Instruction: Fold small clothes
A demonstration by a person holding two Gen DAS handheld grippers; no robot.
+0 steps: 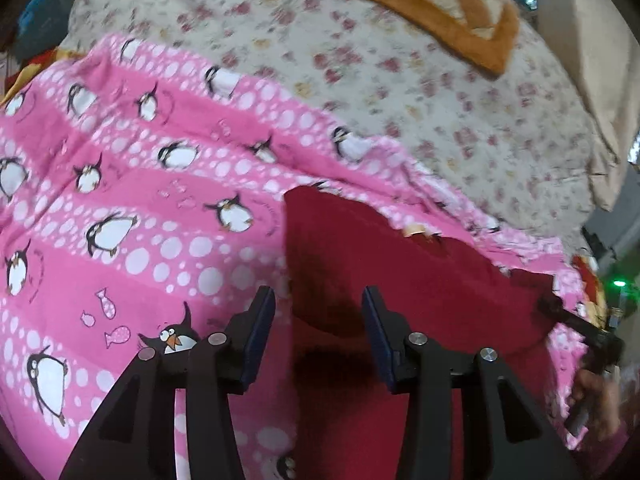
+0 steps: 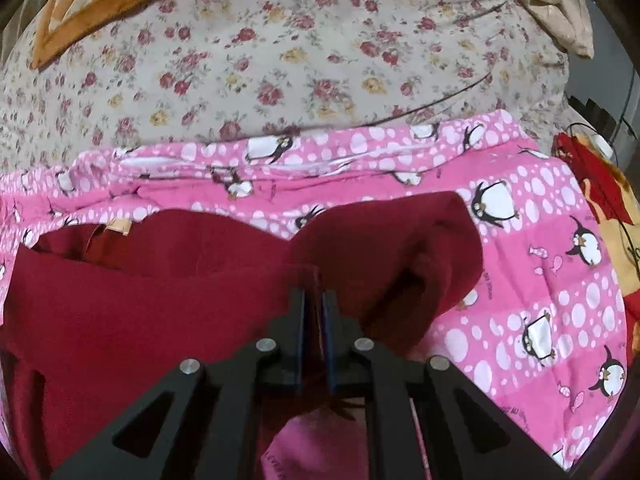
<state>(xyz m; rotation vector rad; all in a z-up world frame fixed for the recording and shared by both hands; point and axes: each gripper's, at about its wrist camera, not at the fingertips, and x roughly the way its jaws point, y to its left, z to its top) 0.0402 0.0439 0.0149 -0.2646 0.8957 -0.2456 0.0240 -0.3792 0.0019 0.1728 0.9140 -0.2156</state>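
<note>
Red garment pinched in right gripper; left gripper agape.

My left camera peers steeply down along my left claw, close over the pink penguin blanket. My right camera does likewise (equally near). Both share the dark red garment and floral sheet.

open floral bedsheet beyond garment

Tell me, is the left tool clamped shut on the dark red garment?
No, the left tool stands open above the dark red garment, a wide gap showing between its two fingers and no cloth pinched.
</note>
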